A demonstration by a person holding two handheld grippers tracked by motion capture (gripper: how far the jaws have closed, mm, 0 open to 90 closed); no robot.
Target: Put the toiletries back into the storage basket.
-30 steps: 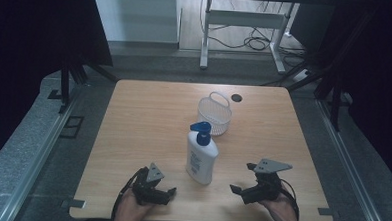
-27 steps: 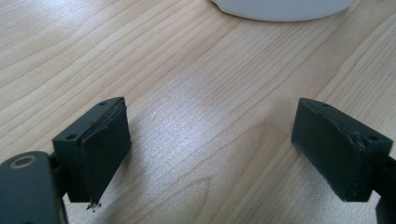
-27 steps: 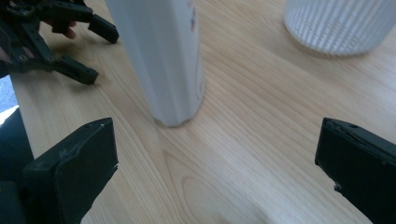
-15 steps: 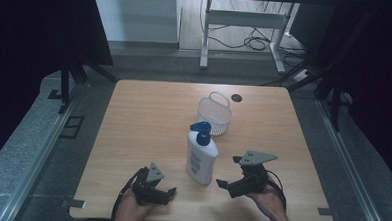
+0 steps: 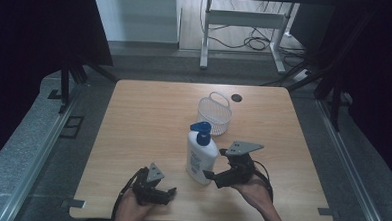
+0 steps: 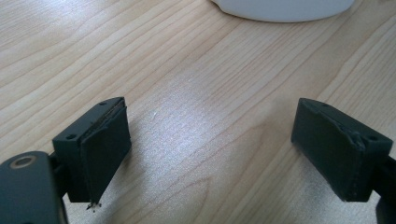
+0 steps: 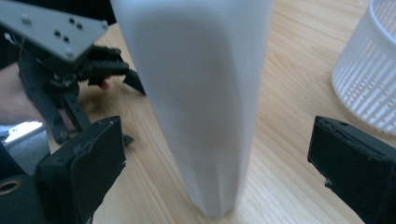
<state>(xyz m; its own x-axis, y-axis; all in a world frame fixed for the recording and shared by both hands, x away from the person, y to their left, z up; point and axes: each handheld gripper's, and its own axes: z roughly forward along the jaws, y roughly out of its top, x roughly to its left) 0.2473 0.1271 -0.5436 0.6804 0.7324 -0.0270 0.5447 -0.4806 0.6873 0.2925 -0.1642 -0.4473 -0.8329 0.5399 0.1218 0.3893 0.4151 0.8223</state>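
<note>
A white pump bottle [image 5: 201,156] with a blue pump head stands upright near the table's front middle. In the right gripper view the bottle [image 7: 201,93] rises between the two black jaws with a gap on each side. My right gripper [image 5: 209,175] [image 7: 217,140] is open at the bottle's lower right side, and its jaws have just been closing a little around the bottle without pressing on it. My left gripper [image 5: 169,193] [image 6: 210,126] rests low at the front left of the bottle, open, with bare wood between its jaws. The bottle's base [image 6: 280,7] is just ahead of it.
A white mesh basket [image 5: 215,114] [image 7: 369,70] with a handle stands behind the bottle. A dark round hole [image 5: 236,97] sits near the far edge of the wooden table [image 5: 148,118]. The left gripper [image 7: 60,70] is beyond the bottle in the right gripper view.
My right gripper has moved left and slightly up toward the bottle, so that the bottle now stands between its jaws. The left gripper and the bottle have not moved.
</note>
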